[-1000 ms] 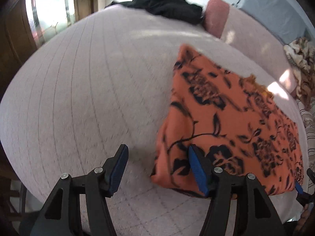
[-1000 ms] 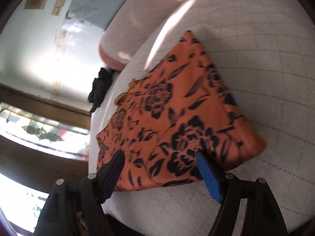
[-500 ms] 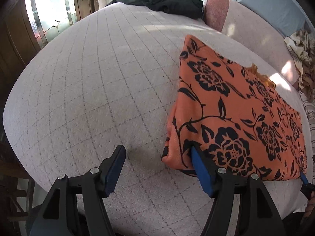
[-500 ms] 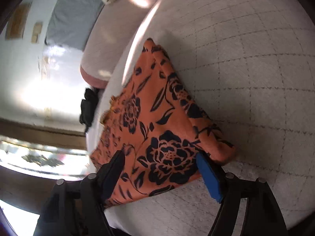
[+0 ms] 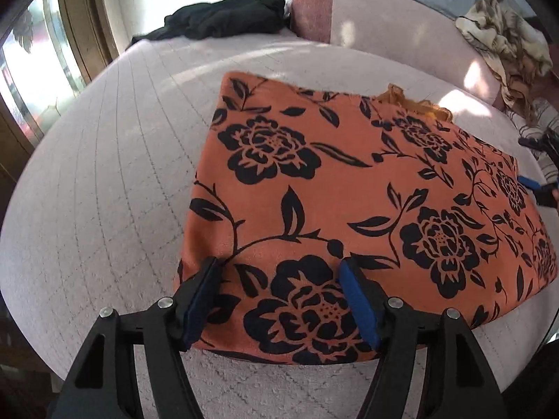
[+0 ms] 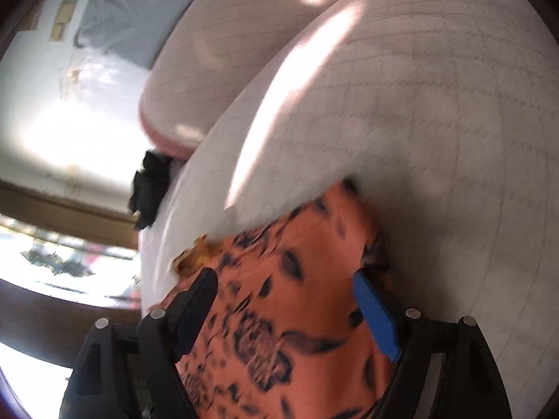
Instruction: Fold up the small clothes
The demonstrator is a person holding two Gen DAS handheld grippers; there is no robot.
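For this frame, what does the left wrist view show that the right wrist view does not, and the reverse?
Only the left wrist view: a tan patterned cloth heap at the far right, the whole flat orange floral garment in sharp focus, and the right claw at its far edge.

Only the right wrist view: a grey cloth hanging on the wall, and the garment's far corner, blurred.

Both: the quilted bed cover, the black garment, the pink bolster, the window, and open jaws over the orange fabric.
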